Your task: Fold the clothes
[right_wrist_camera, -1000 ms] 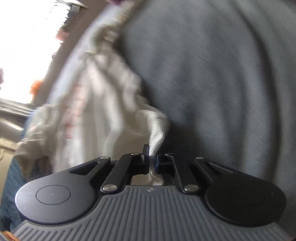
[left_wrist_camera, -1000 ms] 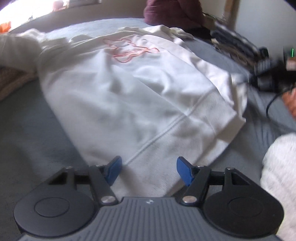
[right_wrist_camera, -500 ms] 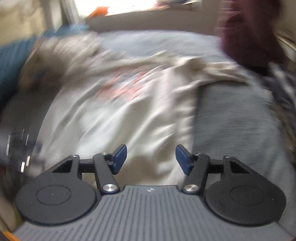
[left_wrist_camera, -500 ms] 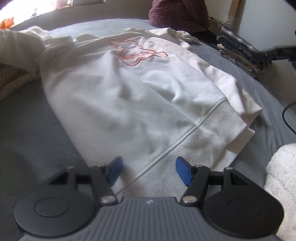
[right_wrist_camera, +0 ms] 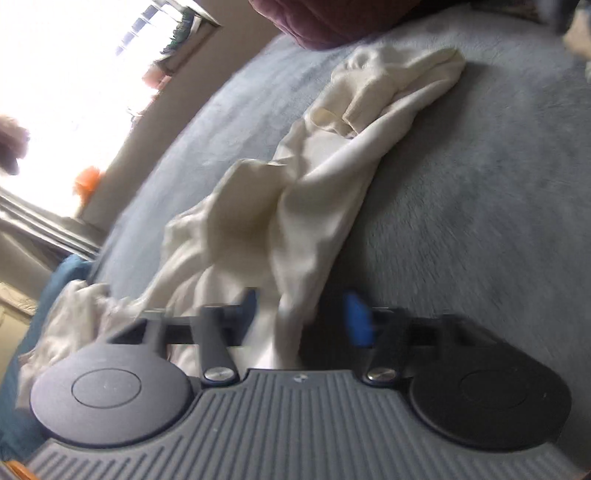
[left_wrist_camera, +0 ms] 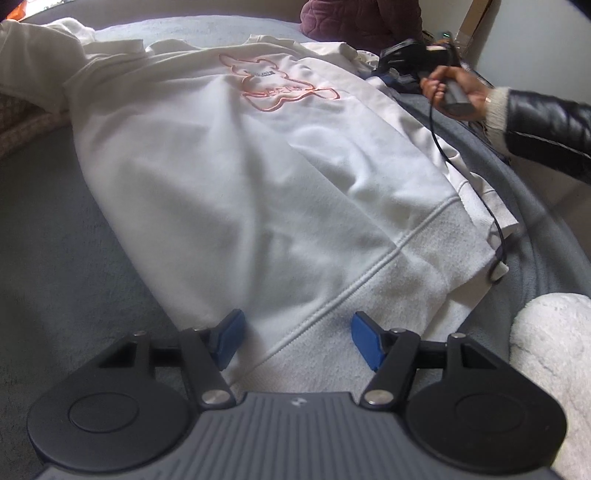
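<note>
My left gripper (left_wrist_camera: pixel 297 341) hovers with jaws wide over the ribbed hem of the white sweatshirt with an orange outline print (left_wrist_camera: pixel 240 177), spread across the grey bed cover (left_wrist_camera: pixel 44 258), gripping nothing. My right gripper (right_wrist_camera: pixel 301 319) has just been closing; jaws still apart, the cream sleeve (right_wrist_camera: pixel 295 206) lying loose between them.

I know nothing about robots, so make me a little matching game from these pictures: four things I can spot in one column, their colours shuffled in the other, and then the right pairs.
Things:
1. sweatshirt
2. bed cover
3. quilted bundle at the back
4. jacket sleeve

Colours:
A. black
B. white
C. dark red
D. grey

Pairs: 1-B, 2-D, 3-C, 4-A
</note>
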`<state>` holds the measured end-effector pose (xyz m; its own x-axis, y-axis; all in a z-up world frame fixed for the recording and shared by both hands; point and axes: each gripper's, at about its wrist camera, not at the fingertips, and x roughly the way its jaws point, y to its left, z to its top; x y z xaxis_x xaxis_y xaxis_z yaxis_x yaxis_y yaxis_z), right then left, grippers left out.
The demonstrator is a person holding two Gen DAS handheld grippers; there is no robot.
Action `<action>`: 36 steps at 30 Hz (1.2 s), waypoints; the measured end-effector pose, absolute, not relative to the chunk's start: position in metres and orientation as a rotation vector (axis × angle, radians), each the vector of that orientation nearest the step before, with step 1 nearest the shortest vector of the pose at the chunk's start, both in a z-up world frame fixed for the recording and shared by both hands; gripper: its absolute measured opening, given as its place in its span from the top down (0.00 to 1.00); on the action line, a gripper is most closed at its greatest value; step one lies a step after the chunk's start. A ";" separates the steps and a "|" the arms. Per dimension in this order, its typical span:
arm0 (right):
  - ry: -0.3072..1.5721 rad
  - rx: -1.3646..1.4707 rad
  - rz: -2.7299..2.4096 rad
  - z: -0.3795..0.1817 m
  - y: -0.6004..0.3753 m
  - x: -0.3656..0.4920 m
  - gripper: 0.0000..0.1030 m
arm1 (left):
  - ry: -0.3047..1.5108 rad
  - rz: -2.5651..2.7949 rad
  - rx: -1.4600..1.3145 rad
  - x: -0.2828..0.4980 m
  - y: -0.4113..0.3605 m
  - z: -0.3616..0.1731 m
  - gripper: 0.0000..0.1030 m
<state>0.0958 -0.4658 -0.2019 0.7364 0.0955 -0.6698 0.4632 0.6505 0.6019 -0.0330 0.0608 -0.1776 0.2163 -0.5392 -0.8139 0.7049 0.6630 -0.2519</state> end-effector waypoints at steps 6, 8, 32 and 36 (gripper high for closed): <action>0.648 0.557 -0.278 -0.168 -0.460 0.133 0.94 | 1.091 -0.857 0.160 -0.026 0.065 -0.178 0.37; 0.655 0.520 -0.314 -0.168 -0.470 0.148 0.94 | 1.097 -0.853 0.167 -0.027 0.066 -0.178 0.37; 0.871 0.207 -0.141 -0.112 -0.352 -0.159 0.57 | 0.927 -0.824 0.283 -0.051 0.069 -0.162 0.37; 0.917 -0.061 -0.075 -0.138 -0.291 -0.171 0.59 | 0.891 -0.808 0.322 -0.072 0.069 -0.156 0.37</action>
<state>-0.1712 -0.2914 -0.1376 0.6057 -0.0908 -0.7905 0.0390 0.9957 -0.0845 -0.0719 0.0693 -0.1556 0.3657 -0.4887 -0.7921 0.7404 0.6684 -0.0705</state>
